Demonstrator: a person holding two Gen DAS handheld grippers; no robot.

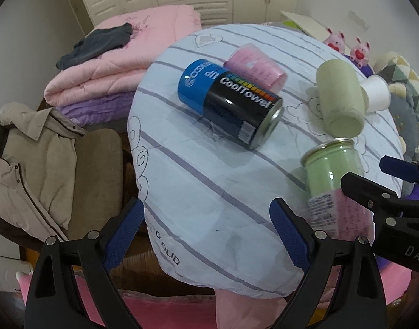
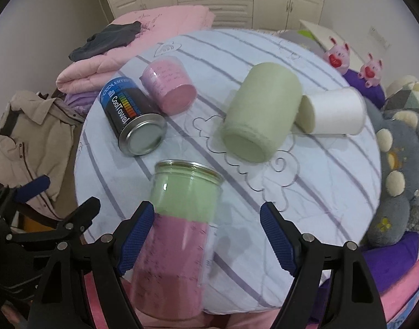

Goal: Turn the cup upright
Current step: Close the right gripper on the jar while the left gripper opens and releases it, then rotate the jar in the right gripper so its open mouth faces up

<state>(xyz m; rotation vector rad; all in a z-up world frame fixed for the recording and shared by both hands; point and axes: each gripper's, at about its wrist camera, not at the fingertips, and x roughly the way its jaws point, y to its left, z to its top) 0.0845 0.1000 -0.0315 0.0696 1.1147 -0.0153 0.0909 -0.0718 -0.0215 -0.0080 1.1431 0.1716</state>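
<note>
Clear plastic jar [image 2: 182, 233], centre bottom: glossy wall, metal rim. CoolTowel can [image 2: 132, 120], left: glossy printed body, bright metal end. Green cup [image 2: 258, 115], centre: matt, fuzzy skin. Surface [image 2: 332, 178]: smooth striped cloth. Hand-held gripper fingers [image 2: 135, 235]: black plastic, textured blue pads.

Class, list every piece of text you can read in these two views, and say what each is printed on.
"CoolTowel" and "UP": black-and-blue can.
"OUD", partly cut off: striped cloth.
"DAS", cut off: right gripper arm.
Small print on the clear jar and pink cup: too blurred.
</note>
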